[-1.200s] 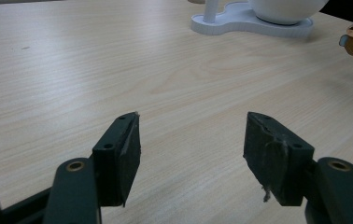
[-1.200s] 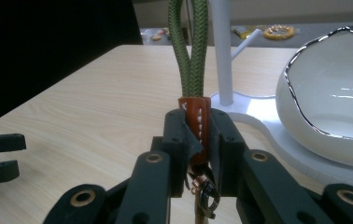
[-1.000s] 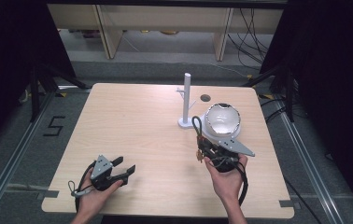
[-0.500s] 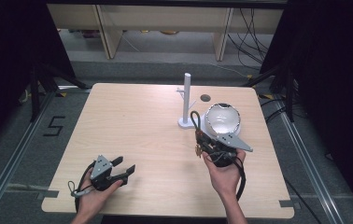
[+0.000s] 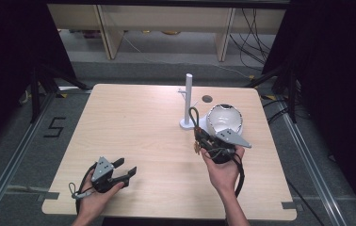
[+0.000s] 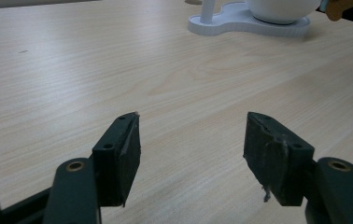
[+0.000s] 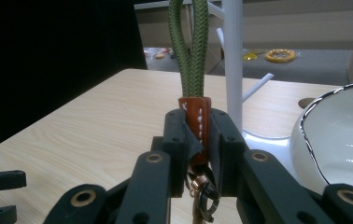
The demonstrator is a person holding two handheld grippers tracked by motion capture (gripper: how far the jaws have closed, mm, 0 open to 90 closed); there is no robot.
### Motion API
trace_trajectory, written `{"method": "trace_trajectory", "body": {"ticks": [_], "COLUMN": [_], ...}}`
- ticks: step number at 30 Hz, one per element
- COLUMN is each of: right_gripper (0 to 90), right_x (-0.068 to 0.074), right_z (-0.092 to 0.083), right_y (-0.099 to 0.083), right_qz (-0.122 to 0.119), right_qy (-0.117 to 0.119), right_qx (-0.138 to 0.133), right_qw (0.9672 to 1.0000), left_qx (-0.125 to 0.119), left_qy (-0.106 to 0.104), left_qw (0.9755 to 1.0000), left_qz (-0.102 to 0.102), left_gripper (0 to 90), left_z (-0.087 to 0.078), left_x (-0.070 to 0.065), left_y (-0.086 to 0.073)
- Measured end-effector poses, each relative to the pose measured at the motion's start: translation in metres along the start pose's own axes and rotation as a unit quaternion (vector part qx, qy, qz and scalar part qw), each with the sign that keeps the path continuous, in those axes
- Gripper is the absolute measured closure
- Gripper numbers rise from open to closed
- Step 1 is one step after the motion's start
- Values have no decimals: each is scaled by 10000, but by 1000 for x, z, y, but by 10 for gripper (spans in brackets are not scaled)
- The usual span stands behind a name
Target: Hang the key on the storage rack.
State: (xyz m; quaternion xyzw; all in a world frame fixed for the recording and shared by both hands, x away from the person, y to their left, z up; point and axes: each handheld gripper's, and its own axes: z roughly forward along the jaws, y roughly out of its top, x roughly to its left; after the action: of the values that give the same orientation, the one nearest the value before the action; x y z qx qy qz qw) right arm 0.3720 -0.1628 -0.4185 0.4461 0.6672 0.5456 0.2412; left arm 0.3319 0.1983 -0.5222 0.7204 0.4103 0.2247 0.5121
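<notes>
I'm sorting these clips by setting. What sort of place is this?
Probably a lab or recording workspace, not a home: a bare wooden table stands on grey floor with tape marks, loose cables run behind it, and dark curtains flank it.

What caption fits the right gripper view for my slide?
Right gripper clamps a key strap's leather tab, green cord loop upright before the white stand.

Light wooden table with rounded corners (image 5: 133, 127), standing on a grey floor (image 5: 20, 155). Directly on it, towards the far right, lies a white flat-based stand with an upright post (image 5: 188, 101), and a white ceramic bowl (image 5: 223, 120) (dark-rimmed) rests on that base.
</notes>
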Motion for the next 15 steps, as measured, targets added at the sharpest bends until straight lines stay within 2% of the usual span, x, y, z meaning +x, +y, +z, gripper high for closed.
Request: {"method": "trace_trajectory", "body": {"ticks": [1, 2, 6, 10, 11, 15], "right_gripper": [789, 789, 789, 789, 789, 789], "right_x": [2, 1, 3, 4, 3, 4], "right_z": [0, 1, 3, 5, 7, 9], "right_y": [1, 2, 3, 5, 6, 7], "right_qz": [86, -29, 61, 43, -35, 99], "right_qy": [16, 23, 28, 43, 48, 21], "right_qx": [34, 30, -4, 27, -8, 42], "right_qw": [10000, 10000, 10000, 10000, 10000, 9999], "left_qx": [-9, -22, -20, -24, -21, -23], "left_qy": [-31, -29, -28, -28, -27, -22], "left_qw": [10000, 10000, 10000, 10000, 10000, 10000], "left_qz": [2, -6, 3, -2, -6, -1], "left_gripper": [359, 359, 359, 359, 359, 359], "left_z": [0, 0, 0, 0, 0, 0], "left_x": [0, 0, 0, 0, 0, 0], "left_y": [0, 0, 0, 0, 0, 0]}}
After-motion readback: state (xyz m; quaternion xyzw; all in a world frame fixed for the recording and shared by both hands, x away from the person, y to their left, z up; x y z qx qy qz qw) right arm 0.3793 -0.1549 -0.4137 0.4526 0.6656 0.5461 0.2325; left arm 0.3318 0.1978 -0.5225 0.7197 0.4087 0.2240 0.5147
